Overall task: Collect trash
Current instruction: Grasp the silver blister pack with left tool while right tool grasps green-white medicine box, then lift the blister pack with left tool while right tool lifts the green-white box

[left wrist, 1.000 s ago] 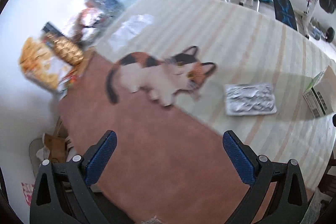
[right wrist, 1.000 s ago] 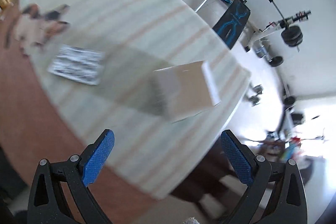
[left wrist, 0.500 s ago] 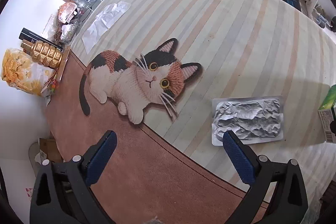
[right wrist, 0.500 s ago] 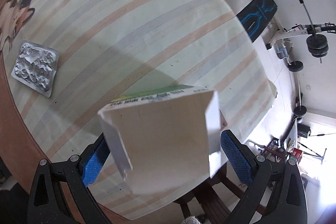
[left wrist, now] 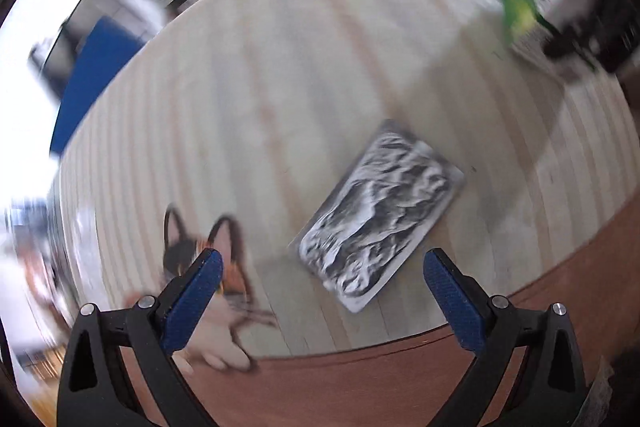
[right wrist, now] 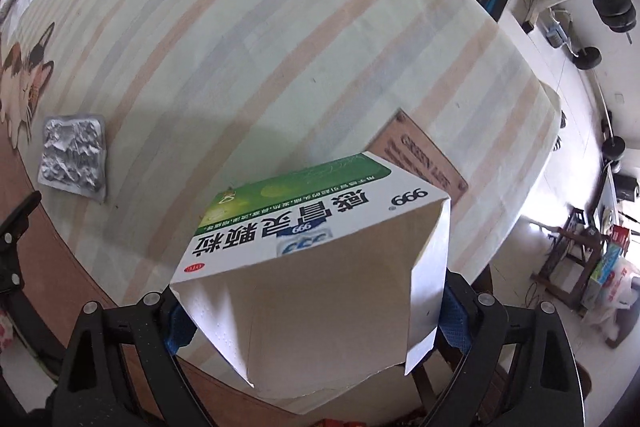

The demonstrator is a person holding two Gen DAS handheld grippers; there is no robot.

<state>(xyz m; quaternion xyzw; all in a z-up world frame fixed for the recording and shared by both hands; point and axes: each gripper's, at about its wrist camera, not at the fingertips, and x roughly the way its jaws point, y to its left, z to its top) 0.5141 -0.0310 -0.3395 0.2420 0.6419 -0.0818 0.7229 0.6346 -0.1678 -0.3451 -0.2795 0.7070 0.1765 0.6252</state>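
A crumpled silver blister pack (left wrist: 378,217) lies on the striped tablecloth (left wrist: 280,87); it also shows in the right wrist view (right wrist: 72,157). My left gripper (left wrist: 322,293) is open, just short of the pack, which lies ahead between the fingers. An empty green-and-white medicine box (right wrist: 304,255) with an open end sits between the fingers of my right gripper (right wrist: 314,311). The box covers the pads, so I cannot see whether they press on it. The box shows blurred in the left wrist view (left wrist: 528,7).
A cat picture (left wrist: 200,267) is printed on the cloth at the left. A brown card with print (right wrist: 424,159) lies behind the box. The table's edge (right wrist: 552,99) is at the right, with gym weights (right wrist: 612,7) and clutter on the floor beyond.
My left gripper swung right and closer to the blister pack; the view is blurred. My right gripper moved in on the box, which now fills the space between its fingers.
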